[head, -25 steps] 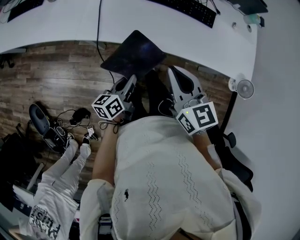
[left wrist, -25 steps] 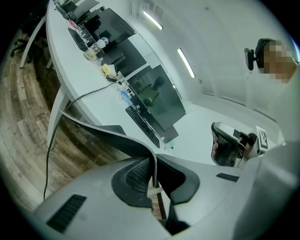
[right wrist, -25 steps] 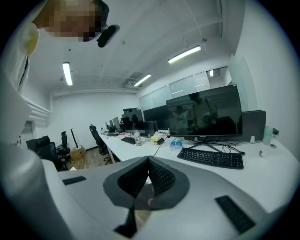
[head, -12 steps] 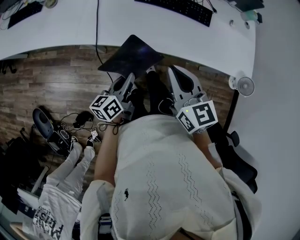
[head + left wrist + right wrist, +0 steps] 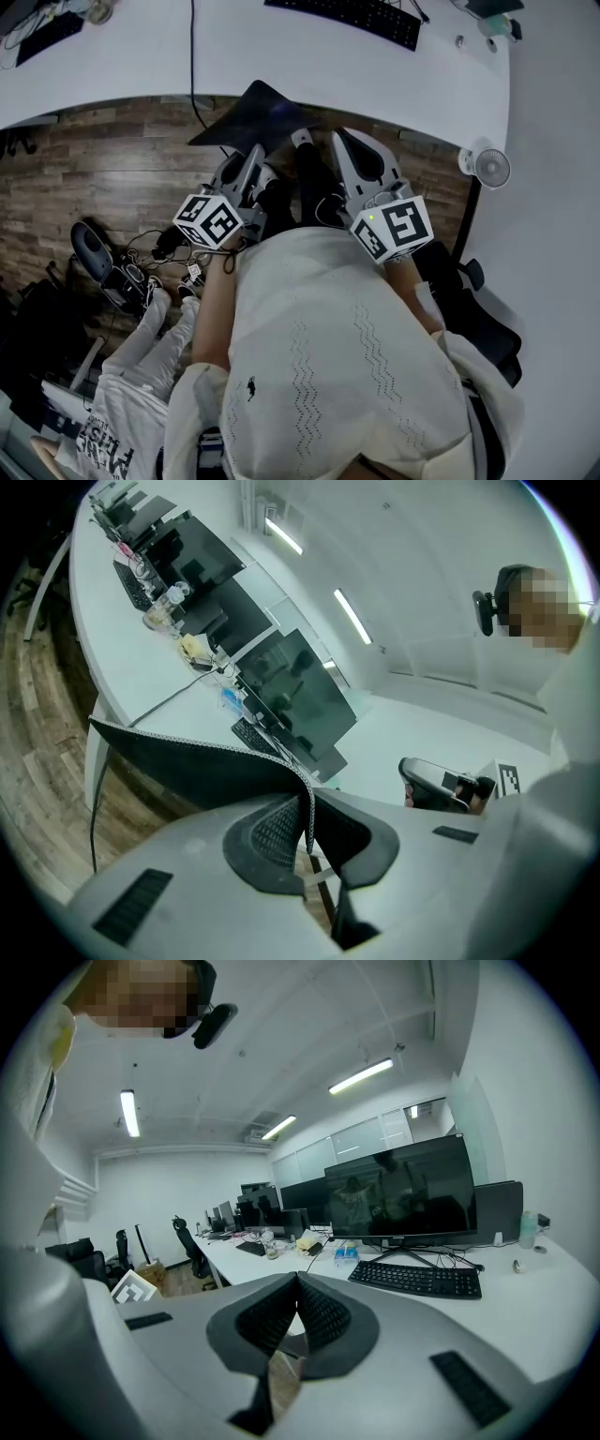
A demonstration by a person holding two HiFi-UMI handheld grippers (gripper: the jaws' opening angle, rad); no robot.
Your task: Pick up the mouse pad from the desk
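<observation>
The left tool (image 5: 309,797) is pinching the mouse pad (image 5: 192,759) by a near corner. Its jaws are clamped onto the dark sheet, whose white-stitched edge curls down between the pads. In the head view the mouse pad (image 5: 246,117) is off the bench (image 5: 122,66), held tilted in the air over the wooden floor (image 5: 103,159). Its far corner comes about level with the bench's near edge, which curves from left to right across the far side of the scene. A black cable (image 5: 193,56) crosses the bench top and drops over that edge just left of the pad.

The right tool (image 5: 297,1281) has its jaws pressed together with nothing between them. It is held just right of the left tool, apart from the pad, and points toward the bench. Beyond it on the bench are a black keyboard (image 5: 417,1280) and a dark monitor (image 5: 398,1190), both well back from the near edge.

Left of the pad the floor lies open up to the bench edge. Nearer on the left are a tangle of black gear and wires (image 5: 122,262) and a second person's legs (image 5: 150,328). On the right a small fan (image 5: 490,169) sits by the bench's right corner, near the right tool's side.
</observation>
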